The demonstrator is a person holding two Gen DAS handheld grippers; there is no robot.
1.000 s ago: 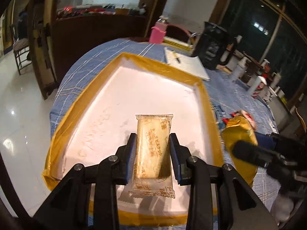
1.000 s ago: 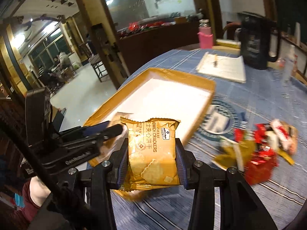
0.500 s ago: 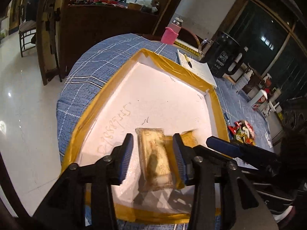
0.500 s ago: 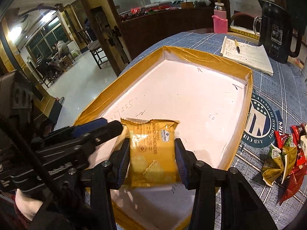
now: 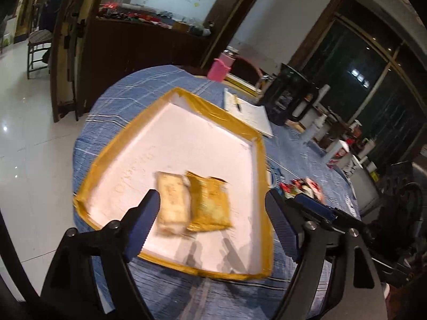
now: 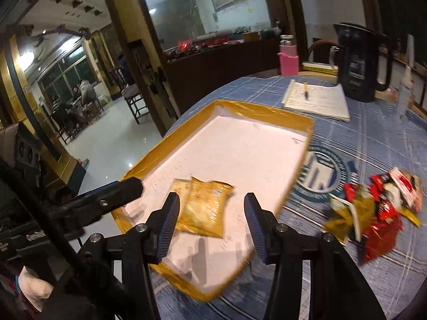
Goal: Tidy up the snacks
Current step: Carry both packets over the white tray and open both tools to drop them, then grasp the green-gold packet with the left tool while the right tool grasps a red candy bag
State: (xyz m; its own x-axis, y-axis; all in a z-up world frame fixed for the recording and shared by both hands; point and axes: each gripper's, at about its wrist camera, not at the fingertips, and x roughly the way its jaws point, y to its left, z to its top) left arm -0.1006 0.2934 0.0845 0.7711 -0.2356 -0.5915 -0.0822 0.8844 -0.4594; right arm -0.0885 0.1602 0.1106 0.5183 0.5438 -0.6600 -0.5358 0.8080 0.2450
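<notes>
Tray [image 5: 106, 160]: pale packet [image 5: 172, 204] touching gold cracker packet [image 5: 210, 205], near end. Left gripper [image 5: 213, 226], right gripper [image 6: 210, 213]: jaws spread, empty.

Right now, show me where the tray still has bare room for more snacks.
Free: the tray floor between the cracker packet and the far rim, and right of it toward the right rim. Crowded: the near-left corner, where the pale biscuit packet touches it.

golden cracker packet [image 6: 206, 209], blue plaid tablecloth [image 6: 373, 138]
</notes>
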